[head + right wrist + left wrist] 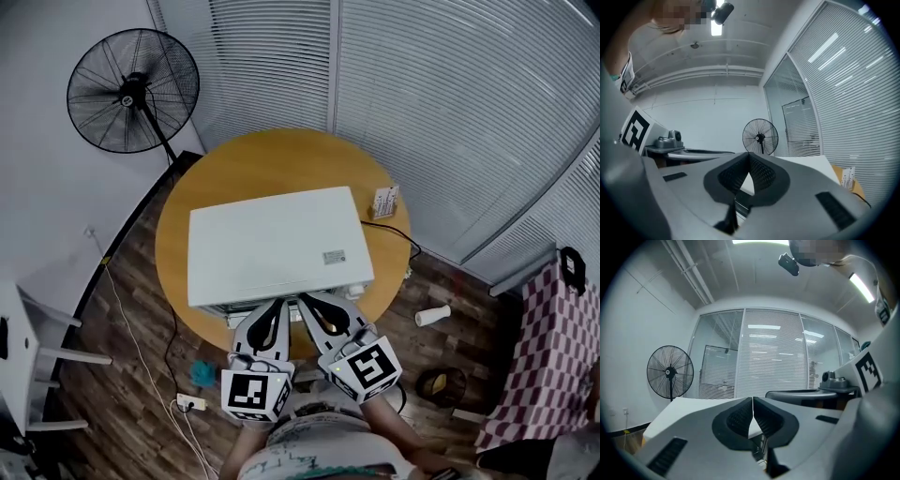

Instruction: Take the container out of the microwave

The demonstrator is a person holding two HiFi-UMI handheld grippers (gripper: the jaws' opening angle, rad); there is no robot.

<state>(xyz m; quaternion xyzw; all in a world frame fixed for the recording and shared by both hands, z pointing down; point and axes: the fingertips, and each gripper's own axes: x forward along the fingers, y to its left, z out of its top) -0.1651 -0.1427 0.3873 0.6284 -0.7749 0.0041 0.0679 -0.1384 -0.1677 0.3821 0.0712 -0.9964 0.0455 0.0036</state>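
A white microwave (pixel 272 244) sits on a round wooden table (pixel 272 155); from above I see only its top, and its front and inside are hidden. No container shows in any view. My left gripper (pixel 278 302) and right gripper (pixel 305 298) are side by side at the microwave's near front edge, tips almost together. In the left gripper view the left gripper (pixel 753 399) has its jaws shut with nothing between them, over the microwave (pixel 689 411). In the right gripper view the right gripper (pixel 749 154) is likewise shut and empty, the microwave (pixel 811 164) beyond it.
A standing fan (pixel 131 91) is behind the table on the left. A small carton (pixel 385 201) stands on the table to the right of the microwave. A power strip (pixel 191 403), a white roll (pixel 432 316) and a dark basket (pixel 441 384) lie on the floor.
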